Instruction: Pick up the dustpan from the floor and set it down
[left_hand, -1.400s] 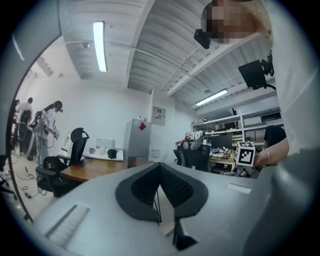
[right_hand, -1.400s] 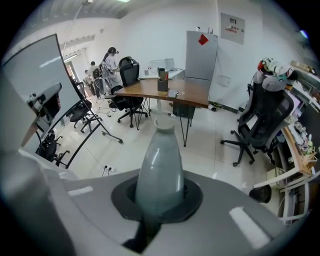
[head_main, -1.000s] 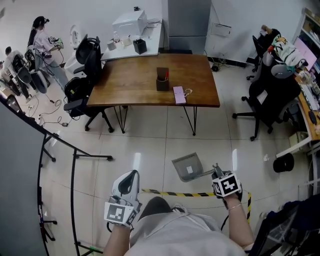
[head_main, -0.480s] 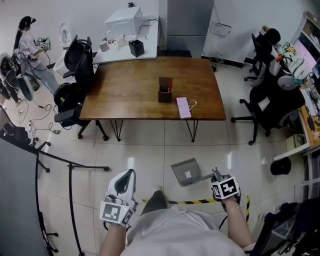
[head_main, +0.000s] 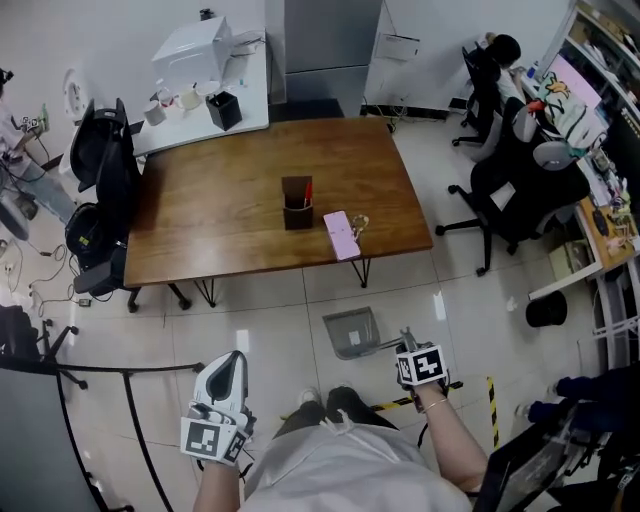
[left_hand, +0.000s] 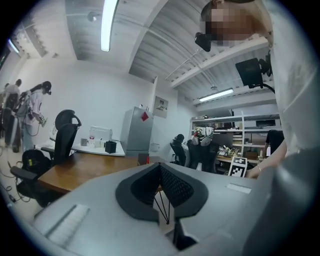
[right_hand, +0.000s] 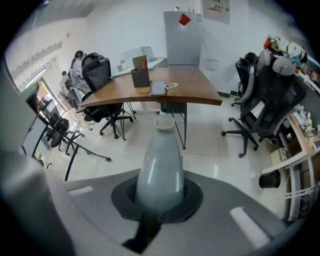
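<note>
The grey dustpan (head_main: 352, 332) hangs over the floor tiles just in front of the wooden table (head_main: 230, 240). My right gripper (head_main: 405, 342) is shut on the dustpan's handle (right_hand: 160, 167), which runs out from between the jaws and points steeply down toward the floor. The pan's tray is hidden behind the handle in the right gripper view. My left gripper (head_main: 232, 365) is at the lower left, held roughly level and shut with nothing in it. In the left gripper view its dark pads (left_hand: 172, 186) meet in a line.
On the table stand a dark pen holder (head_main: 296, 216) and a pink notebook (head_main: 340, 235). Office chairs (head_main: 505, 190) are at the right and another chair (head_main: 105, 170) at the left. A black rack (head_main: 100, 372), a black bin (head_main: 547, 310) and striped floor tape (head_main: 490, 395) lie around me.
Both grippers have moved forward toward the table, which now lies closer below the head view. The dustpan has travelled along in the right gripper and hangs nearer the table's front edge.
</note>
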